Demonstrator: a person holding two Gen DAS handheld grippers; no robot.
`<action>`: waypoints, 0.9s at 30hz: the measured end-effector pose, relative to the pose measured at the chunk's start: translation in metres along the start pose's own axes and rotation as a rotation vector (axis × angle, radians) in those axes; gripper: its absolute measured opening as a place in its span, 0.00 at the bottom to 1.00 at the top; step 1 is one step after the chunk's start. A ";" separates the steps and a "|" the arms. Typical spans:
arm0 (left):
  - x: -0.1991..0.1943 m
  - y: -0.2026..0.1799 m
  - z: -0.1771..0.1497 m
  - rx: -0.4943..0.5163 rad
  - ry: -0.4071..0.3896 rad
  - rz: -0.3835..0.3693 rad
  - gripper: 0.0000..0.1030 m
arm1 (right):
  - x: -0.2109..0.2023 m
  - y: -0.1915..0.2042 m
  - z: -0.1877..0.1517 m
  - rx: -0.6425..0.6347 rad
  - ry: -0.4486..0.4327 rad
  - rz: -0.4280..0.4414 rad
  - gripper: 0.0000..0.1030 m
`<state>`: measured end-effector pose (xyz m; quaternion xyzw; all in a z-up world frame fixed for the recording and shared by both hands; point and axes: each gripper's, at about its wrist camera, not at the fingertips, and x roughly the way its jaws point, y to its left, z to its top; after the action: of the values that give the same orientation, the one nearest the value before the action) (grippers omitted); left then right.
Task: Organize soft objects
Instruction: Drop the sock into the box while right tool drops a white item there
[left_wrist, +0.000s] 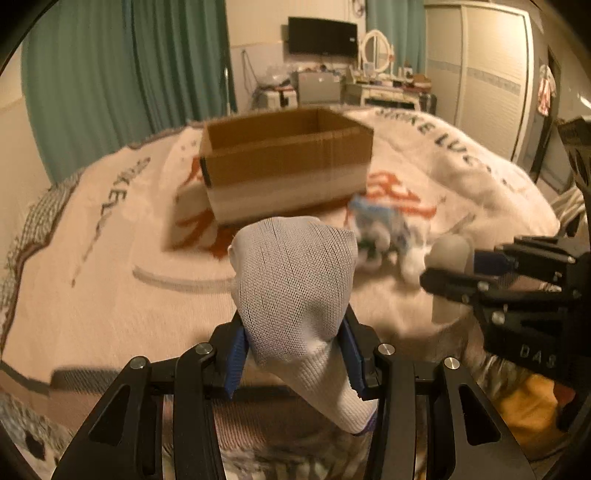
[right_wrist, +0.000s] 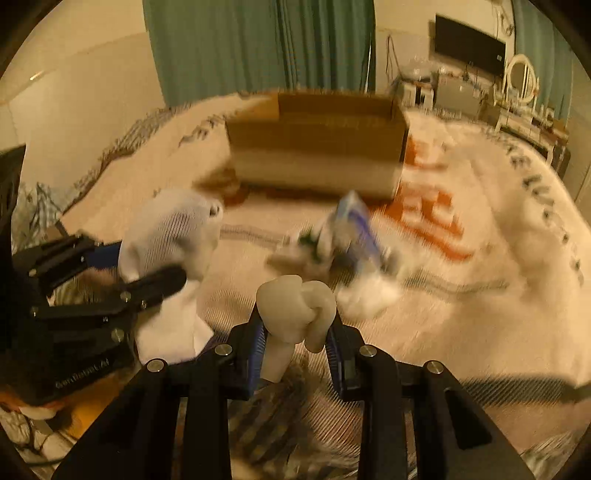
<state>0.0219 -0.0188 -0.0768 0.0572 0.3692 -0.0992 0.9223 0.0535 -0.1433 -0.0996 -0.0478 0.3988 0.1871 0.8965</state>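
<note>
My left gripper (left_wrist: 293, 343) is shut on a white knit sock (left_wrist: 295, 288) and holds it up above the bed. It also shows in the right wrist view (right_wrist: 147, 273) with the white sock (right_wrist: 173, 236). My right gripper (right_wrist: 295, 336) is shut on a pale grey sock (right_wrist: 295, 306); in the left wrist view it is at the right (left_wrist: 447, 266) with the grey sock (left_wrist: 448, 251). A small pile of white and blue socks (left_wrist: 388, 232) (right_wrist: 347, 240) lies on the bed before an open cardboard box (left_wrist: 284, 162) (right_wrist: 317, 147).
The bed is covered by a white blanket (left_wrist: 110, 258) with orange and dark lettering. Green curtains (left_wrist: 122, 74) hang behind it. A dresser with a mirror (left_wrist: 376, 51), a wall TV (left_wrist: 321, 35) and a wardrobe (left_wrist: 480, 74) stand at the far side.
</note>
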 end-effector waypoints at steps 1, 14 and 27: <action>-0.002 0.001 0.008 -0.005 -0.016 0.000 0.42 | -0.003 -0.003 0.009 -0.001 -0.022 -0.005 0.28; 0.011 0.025 0.126 -0.021 -0.177 0.004 0.42 | -0.003 -0.033 0.151 -0.066 -0.217 -0.052 0.28; 0.114 0.058 0.211 -0.024 -0.158 0.051 0.42 | 0.083 -0.071 0.257 -0.070 -0.203 -0.059 0.28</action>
<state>0.2569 -0.0161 -0.0013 0.0477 0.2947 -0.0753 0.9514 0.3098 -0.1238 0.0096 -0.0714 0.2975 0.1784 0.9352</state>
